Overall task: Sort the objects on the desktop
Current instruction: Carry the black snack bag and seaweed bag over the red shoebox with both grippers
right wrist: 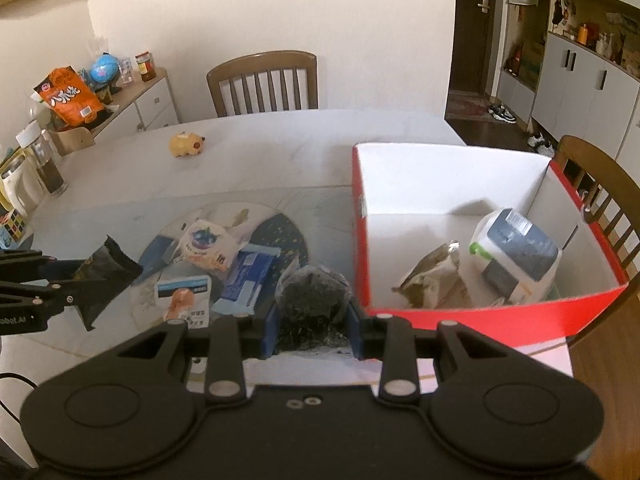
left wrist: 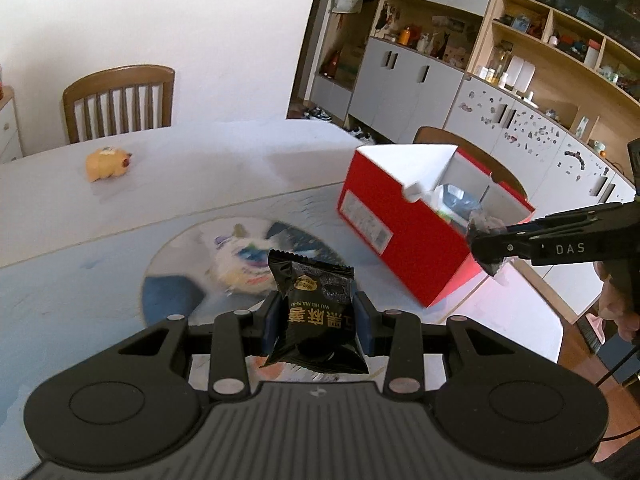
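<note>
Left gripper [left wrist: 316,322]: clenched on a black snack packet [left wrist: 314,312], gold lettering on it, held clear above the table [left wrist: 200,176].
Right gripper [right wrist: 312,320]: clenched on a dark crinkled packet [right wrist: 310,300], held just beside the near left corner of the red box [right wrist: 500,318].
Red box: open-topped, white inside, set at the right edge of the table; a white-and-grey pack [right wrist: 516,256] and a tan pouch [right wrist: 434,276] are seen lying inside.
Round mat [right wrist: 280,236]: printed, near the table's front edge; a blueberry-print packet [right wrist: 204,244], a blue wrapper [right wrist: 246,280] and a small white carton [right wrist: 186,300] are left on it.
Yellow toy [right wrist: 187,144]: found toward the far edge of the table, well apart from the mat.
Chairs: one chair [right wrist: 264,82] is seen behind the far edge.
</note>
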`<state>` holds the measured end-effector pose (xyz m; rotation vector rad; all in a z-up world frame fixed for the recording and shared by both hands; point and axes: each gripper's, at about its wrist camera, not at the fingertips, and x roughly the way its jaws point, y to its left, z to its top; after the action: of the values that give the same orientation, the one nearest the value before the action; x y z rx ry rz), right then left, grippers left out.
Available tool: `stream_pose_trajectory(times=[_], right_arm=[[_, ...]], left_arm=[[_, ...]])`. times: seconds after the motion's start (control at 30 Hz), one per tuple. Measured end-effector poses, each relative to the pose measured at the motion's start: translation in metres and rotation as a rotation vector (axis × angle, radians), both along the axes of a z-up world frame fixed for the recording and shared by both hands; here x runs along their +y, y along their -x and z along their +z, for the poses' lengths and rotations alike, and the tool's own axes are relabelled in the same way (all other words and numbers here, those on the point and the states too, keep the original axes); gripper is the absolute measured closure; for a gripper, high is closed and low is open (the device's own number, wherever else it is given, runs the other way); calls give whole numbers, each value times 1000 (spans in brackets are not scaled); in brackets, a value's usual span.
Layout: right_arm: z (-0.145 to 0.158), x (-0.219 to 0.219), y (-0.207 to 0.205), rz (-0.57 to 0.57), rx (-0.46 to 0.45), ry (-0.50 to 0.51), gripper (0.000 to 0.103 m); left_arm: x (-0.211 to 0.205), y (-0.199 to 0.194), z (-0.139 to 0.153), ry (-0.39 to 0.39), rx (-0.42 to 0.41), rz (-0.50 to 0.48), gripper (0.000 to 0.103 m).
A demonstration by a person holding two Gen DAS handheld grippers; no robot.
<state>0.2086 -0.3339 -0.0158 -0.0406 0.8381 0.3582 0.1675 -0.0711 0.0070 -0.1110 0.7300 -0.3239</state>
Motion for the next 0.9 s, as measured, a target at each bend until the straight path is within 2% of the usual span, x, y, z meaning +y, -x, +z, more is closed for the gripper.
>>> stream_pose_trajectory(times=[0.6, 0.9], right_arm=[[-1, -92, -47, 13, -14, -17, 70], [-9, -125, -64, 9, 1, -25, 70]], left_arm=[[-115, -72, 18, 8, -20, -55, 66], [-161, -99, 21, -16, -16, -94, 66]])
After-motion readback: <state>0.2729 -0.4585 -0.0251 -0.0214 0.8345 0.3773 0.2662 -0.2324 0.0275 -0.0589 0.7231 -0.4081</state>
